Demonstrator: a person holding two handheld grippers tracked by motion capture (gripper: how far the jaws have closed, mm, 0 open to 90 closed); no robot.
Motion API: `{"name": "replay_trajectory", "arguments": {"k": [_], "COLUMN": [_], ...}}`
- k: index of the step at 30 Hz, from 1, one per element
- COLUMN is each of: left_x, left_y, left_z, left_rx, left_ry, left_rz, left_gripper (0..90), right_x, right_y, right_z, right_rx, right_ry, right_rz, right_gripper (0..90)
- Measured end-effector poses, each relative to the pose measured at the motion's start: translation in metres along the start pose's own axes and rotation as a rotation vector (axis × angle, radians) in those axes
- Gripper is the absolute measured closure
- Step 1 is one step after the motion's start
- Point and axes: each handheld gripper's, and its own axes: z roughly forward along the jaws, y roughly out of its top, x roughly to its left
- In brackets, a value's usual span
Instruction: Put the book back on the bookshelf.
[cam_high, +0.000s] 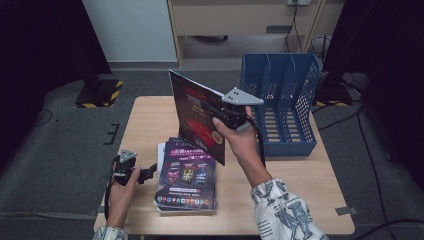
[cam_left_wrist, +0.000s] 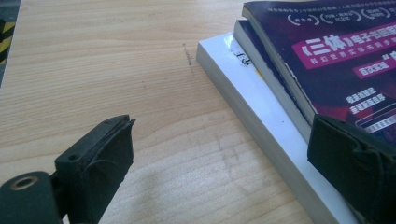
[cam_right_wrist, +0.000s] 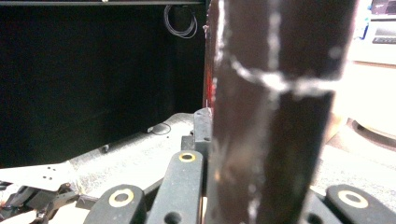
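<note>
While my right gripper (cam_high: 223, 111) holds a dark magazine (cam_high: 196, 116) upright above the middle of the table (cam_high: 145, 120), its jaws are pinched together on the magazine's edge, cover facing left in the high view. In the right gripper view the magazine (cam_right_wrist: 275, 112) stands on edge between my jaws, glossy and scuffed, very close to the lens. The blue file rack (cam_high: 282, 102) sits just behind and to the right of that hand, its slots upright, on the far right part of the table.

My left gripper (cam_high: 142, 173) rests low at the table's near left edge, jaws spread apart, nothing between them. In the left gripper view the jaws frame bare wood and the near corner of the stack of books (cam_left_wrist: 299, 74): a purple-covered one on top, another dark one under it, a white one at the bottom. One jaw sits just beside the stack's edge; whether it touches, I cannot tell. In the high view the stack (cam_high: 187, 175) lies flat at front centre, below the lifted magazine.
</note>
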Motion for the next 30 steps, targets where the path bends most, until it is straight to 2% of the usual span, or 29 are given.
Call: {"name": "replay_trajectory", "arguments": {"k": [4, 7, 15, 21, 23, 26, 30], "left_x": [0.002, 0.003, 0.011, 0.018, 0.018, 0.018, 0.018], "left_y": [-0.001, -0.002, -0.004, -0.007, -0.011, -0.013, -0.015], "left_z": [0.002, 0.001, -0.001, 0.0, 0.005, 0.008, 0.012], "left_rx": [0.012, 0.014, 0.002, 0.016, 0.056, 0.08, 0.1], "left_ry": [0.015, 0.029, 0.054, 0.061, 0.063, 0.073, 0.069], "left_rz": [-0.006, 0.021, -0.013, -0.023, -0.001, 0.021, 0.03], "left_gripper": [6.5, 7.6, 7.6, 7.6, 7.6, 7.5, 7.2], "right_x": [-0.002, -0.003, -0.007, -0.009, -0.01, -0.011, -0.013], "right_y": [0.006, 0.011, 0.02, 0.024, 0.026, 0.03, 0.034], "right_z": [-0.003, -0.005, -0.009, -0.01, -0.011, -0.014, -0.018], "right_rx": [-0.009, -0.012, -0.024, -0.022, -0.023, -0.025, -0.025], "right_ry": [-0.005, -0.01, -0.022, -0.031, -0.033, -0.038, -0.043], "right_rz": [0.002, 0.004, 0.015, 0.014, 0.012, 0.006, 0.004], "right_gripper": [87.1, 87.1, 87.1, 87.1, 87.1, 87.1, 87.1]}}
